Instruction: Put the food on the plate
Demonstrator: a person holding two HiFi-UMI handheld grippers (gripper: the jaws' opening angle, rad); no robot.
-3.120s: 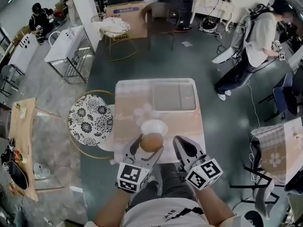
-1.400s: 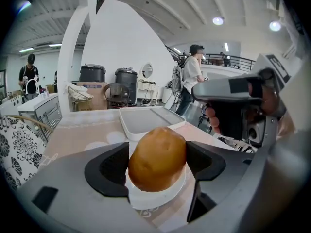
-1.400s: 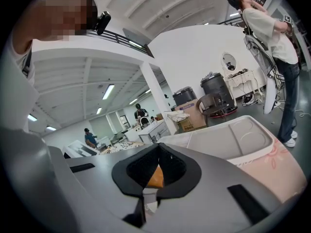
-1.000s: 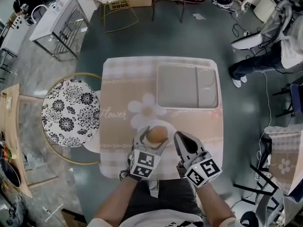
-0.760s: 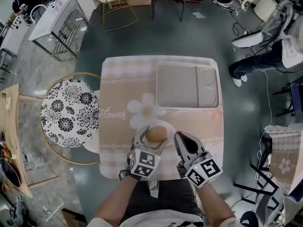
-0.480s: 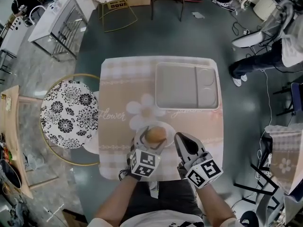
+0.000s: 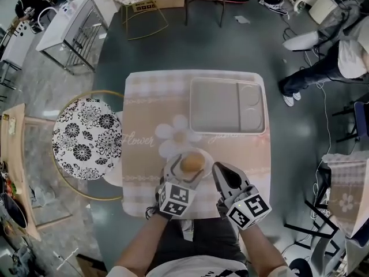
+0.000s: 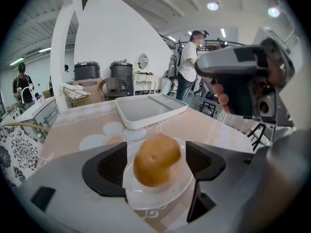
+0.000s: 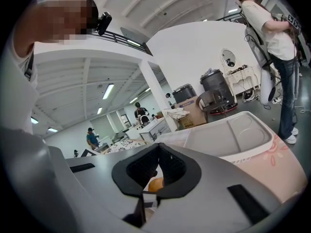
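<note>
A round brown bun [image 7: 192, 163] [image 8: 156, 159] rests on a small white plate [image 7: 205, 172] [image 8: 155, 201] near the front edge of the table [image 7: 144, 120]. My left gripper [image 7: 187, 167] [image 8: 155, 168] stands open around the bun, one jaw on each side, with a narrow gap of plate showing between each pad and the bun. My right gripper [image 7: 226, 178] [image 9: 158, 171] hovers just right of the plate, shut with nothing in it. In the right gripper view a sliver of the bun [image 9: 155, 184] shows below its jaws.
A large white compartment tray [image 7: 228, 104] [image 8: 148, 108] [image 9: 233, 135] lies at the table's far right. A stool with a black-and-white flower seat [image 7: 86, 138] stands left of the table. A person [image 7: 323, 62] stands on the floor at the far right.
Three seconds ago my left gripper held the bun just short of the plate; now the bun sits on the plate. Over the last second, hardly anything has moved.
</note>
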